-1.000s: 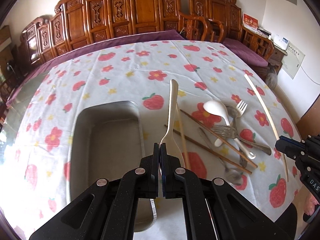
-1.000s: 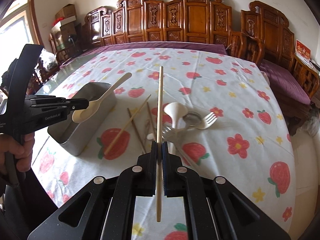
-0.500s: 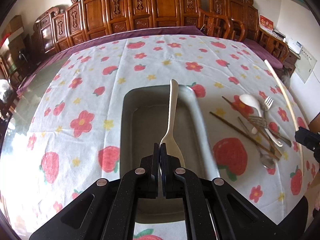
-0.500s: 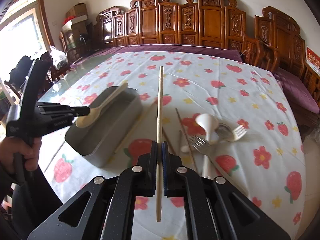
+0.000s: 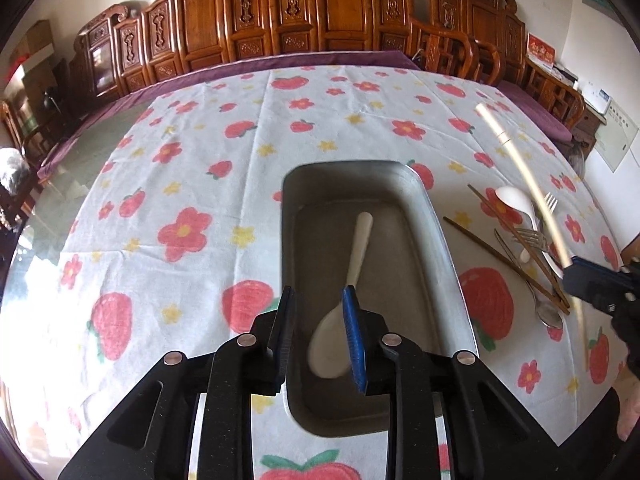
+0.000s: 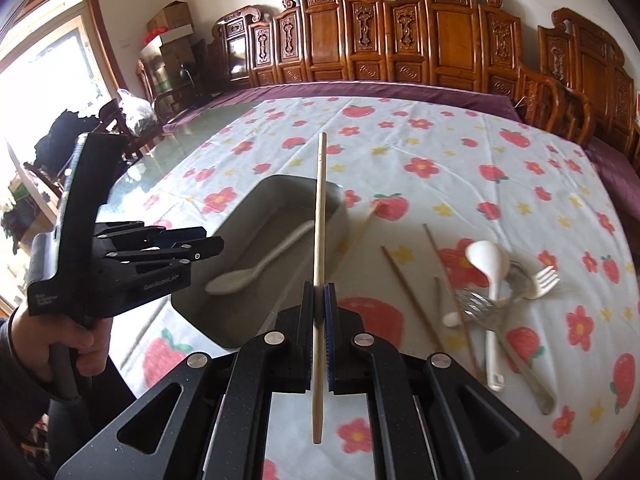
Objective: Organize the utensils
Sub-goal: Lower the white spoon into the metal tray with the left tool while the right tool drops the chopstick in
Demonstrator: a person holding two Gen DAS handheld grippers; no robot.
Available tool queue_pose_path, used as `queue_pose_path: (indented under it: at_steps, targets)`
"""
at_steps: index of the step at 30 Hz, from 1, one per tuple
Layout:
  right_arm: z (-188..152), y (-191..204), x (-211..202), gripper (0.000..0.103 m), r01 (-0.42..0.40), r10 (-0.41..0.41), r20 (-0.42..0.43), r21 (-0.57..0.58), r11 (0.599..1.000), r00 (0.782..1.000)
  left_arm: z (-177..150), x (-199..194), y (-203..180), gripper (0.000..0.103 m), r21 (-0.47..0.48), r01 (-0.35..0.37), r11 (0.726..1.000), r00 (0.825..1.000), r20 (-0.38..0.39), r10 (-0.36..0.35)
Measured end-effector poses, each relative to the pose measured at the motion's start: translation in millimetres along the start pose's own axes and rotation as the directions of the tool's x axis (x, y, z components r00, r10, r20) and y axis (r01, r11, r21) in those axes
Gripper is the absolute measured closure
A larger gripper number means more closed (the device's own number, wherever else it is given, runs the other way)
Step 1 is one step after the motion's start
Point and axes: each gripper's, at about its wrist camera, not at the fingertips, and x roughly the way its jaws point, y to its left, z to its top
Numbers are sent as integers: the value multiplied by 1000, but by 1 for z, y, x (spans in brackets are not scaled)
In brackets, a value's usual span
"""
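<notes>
1. My left gripper point(image 5: 318, 320) has just been opening; its jaws stand apart with nothing pressed between them.
2. The white spoon point(image 5: 344, 300) lies in the metal tray point(image 5: 436, 240) below it.
3. My right gripper point(image 6: 319, 316) is clamped on a pale chopstick point(image 6: 320, 216) near the tray.
4. Other utensils point(image 6: 492, 292) lie on the tablecloth point(image 6: 440, 160).

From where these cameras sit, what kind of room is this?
Most likely a home dining or sitting room. A large table wears a strawberry-print tablecloth, carved wooden chairs line the wall behind it, and loose spoons, forks and chopsticks lie beside a metal tray.
</notes>
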Motion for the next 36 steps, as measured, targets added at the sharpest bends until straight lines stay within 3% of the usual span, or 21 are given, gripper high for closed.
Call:
queue_pose_path:
  at_steps: [9, 19, 22, 27, 36]
  targets:
    - [23, 26, 41, 97, -82, 85, -30, 84, 993, 996, 5, -35, 35, 80, -18, -30, 999, 997, 77, 31]
    - [24, 45, 78, 95, -82, 89, -72, 86, 993, 993, 3, -49, 52, 80, -32, -36, 999, 993, 107, 39]
    - [23, 37, 76, 88, -101, 107, -56, 96, 990, 993, 3, -50, 50, 80, -25, -32, 999, 993, 114, 35]
    - [22, 8, 53, 88, -65, 65, 7, 95, 993, 998, 1, -51, 45, 79, -14, -20, 1000, 992, 123, 21]
    - [16, -38, 84, 85, 42, -36, -65, 103, 994, 997, 2, -50, 42, 79, -25, 1, 1000, 992, 128, 2]
